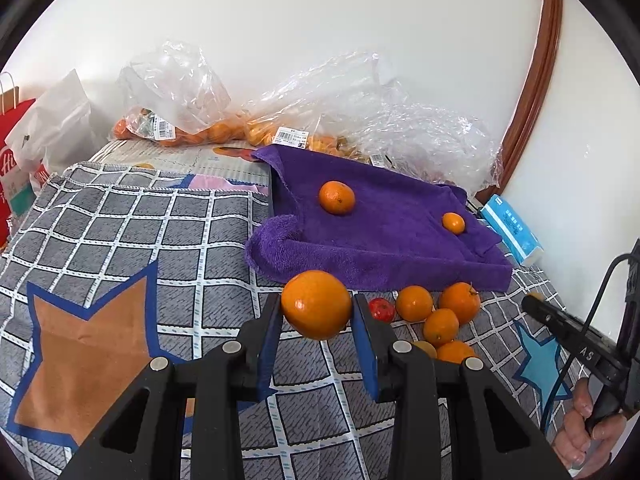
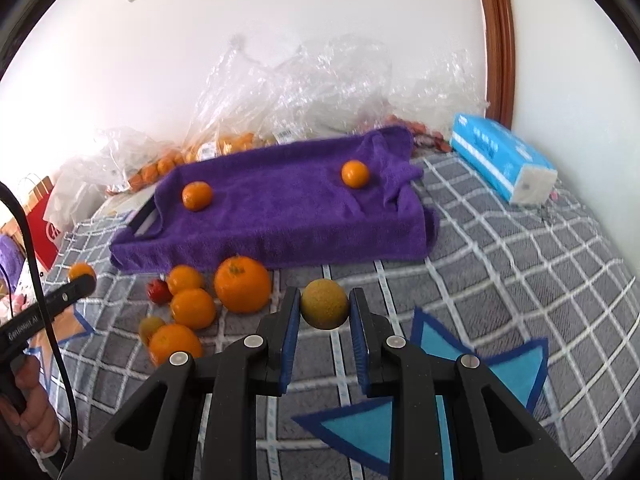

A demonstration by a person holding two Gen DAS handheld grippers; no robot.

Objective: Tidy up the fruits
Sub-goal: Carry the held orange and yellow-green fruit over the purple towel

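My left gripper (image 1: pixel 316 312) is shut on a large orange (image 1: pixel 316 304), held just above the checked cloth in front of the purple towel (image 1: pixel 384 236). In the right wrist view my right gripper (image 2: pixel 325 308) is shut on a small yellow-green fruit (image 2: pixel 325 304). The purple towel (image 2: pixel 280 208) covers a tray and carries two oranges (image 1: pixel 337 197) (image 1: pixel 453 223). Between the grippers lies a cluster of several oranges (image 2: pixel 242 284) (image 2: pixel 192 307) with a small red fruit (image 2: pixel 158 290). The left gripper's tip (image 2: pixel 82 280) shows at the left edge of the right view.
Clear plastic bags (image 1: pixel 180 92) holding more oranges lie along the wall behind the towel. A blue tissue pack (image 2: pixel 500 158) sits at the right, a red paper bag (image 1: pixel 14 160) at the left. A brown door frame (image 2: pixel 498 40) stands at the back right.
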